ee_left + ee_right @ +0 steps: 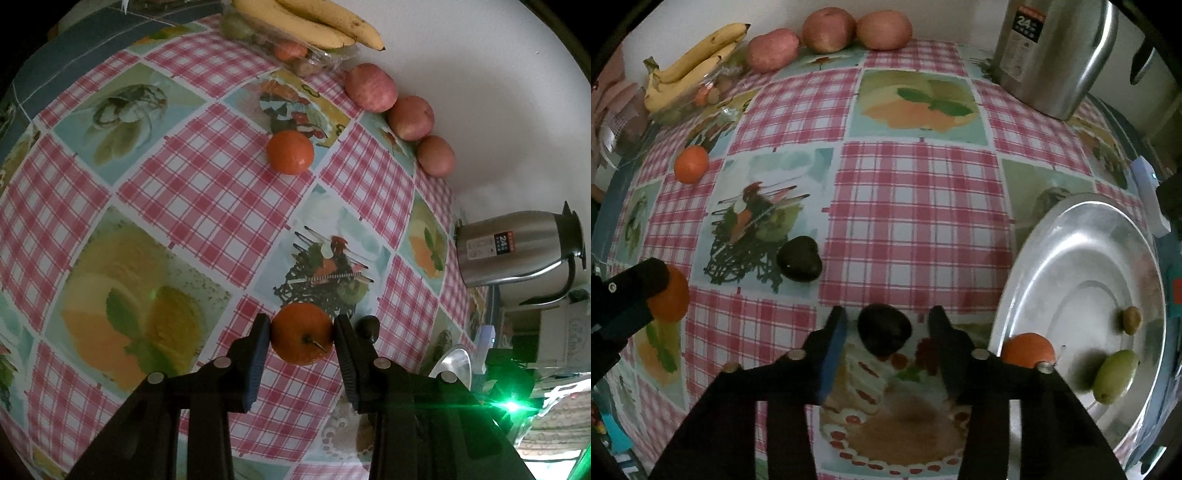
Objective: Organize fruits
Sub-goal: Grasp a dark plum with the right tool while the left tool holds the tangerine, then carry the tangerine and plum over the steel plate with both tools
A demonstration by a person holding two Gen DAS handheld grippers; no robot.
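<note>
Left wrist: left gripper point(302, 341) clamps orange point(301, 338), flask point(517, 251) label "24", right gripper point(886, 334) jaws straddle dark fruit point(884, 330), untouched.

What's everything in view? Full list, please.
bananas: one bunch, yellow, on clear tray, back left
apples: 3, red, along wall
oranges: 3, orange; on cloth at, in plate, in left tongs
dark fruits: 2, near-black; on cloth, between right tongs
green fruit: 1, in plate
brown fruit: 1, small, in plate
plate: 1, silver, right
jug: 1, steel, back right
left tongs: black, gripping orange
right tongs: black, open, pads clear of fruit
</note>
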